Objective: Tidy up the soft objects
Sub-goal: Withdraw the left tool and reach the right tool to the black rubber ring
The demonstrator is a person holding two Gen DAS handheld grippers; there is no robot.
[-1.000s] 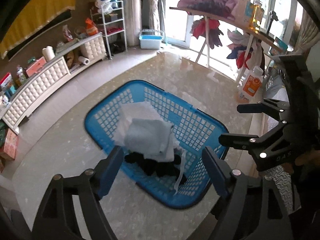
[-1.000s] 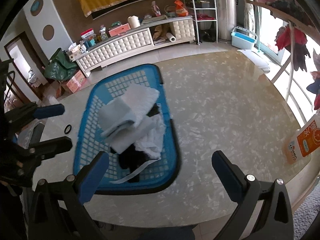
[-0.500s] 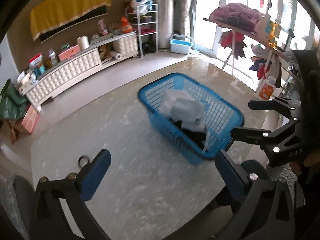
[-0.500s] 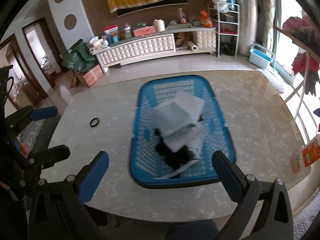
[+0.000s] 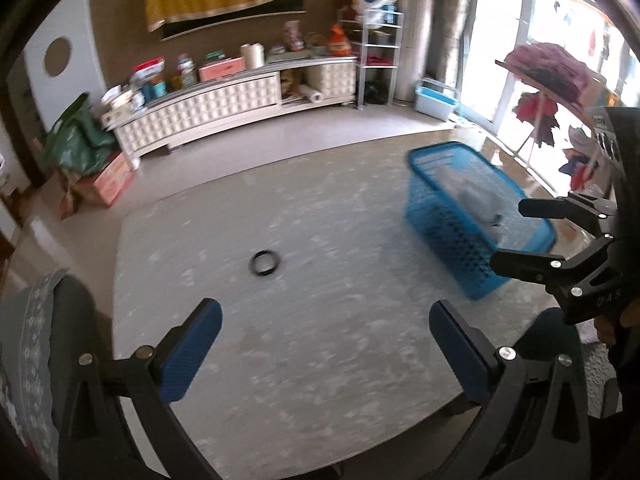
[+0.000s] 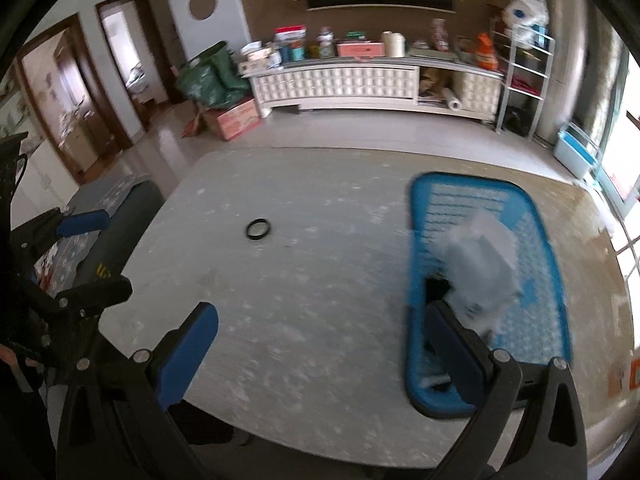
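Observation:
A blue plastic laundry basket (image 6: 544, 248) stands on the right part of the marble table (image 6: 304, 280); it also shows in the left wrist view (image 5: 444, 216). Folded pale grey and white cloths (image 6: 482, 264) lie piled in it over something black. My left gripper (image 5: 326, 344) is open and empty above the table's near side, left of the basket. My right gripper (image 6: 322, 344) is open and empty, its right finger in front of the basket's near left corner. Each gripper shows in the other's view, the right one (image 5: 560, 236) and the left one (image 6: 76, 252).
A small black ring (image 6: 258, 229) lies on the table left of centre, also in the left wrist view (image 5: 264, 263). A white sideboard (image 6: 360, 80) with clutter lines the far wall. A drying rack with clothes (image 5: 548, 80) stands at the right. A cushioned chair (image 5: 36, 320) sits at the table's left.
Both grippers have pulled back and swung left, away from the basket. The basket has shifted from the centre of each view to the right. Both stay open and empty.

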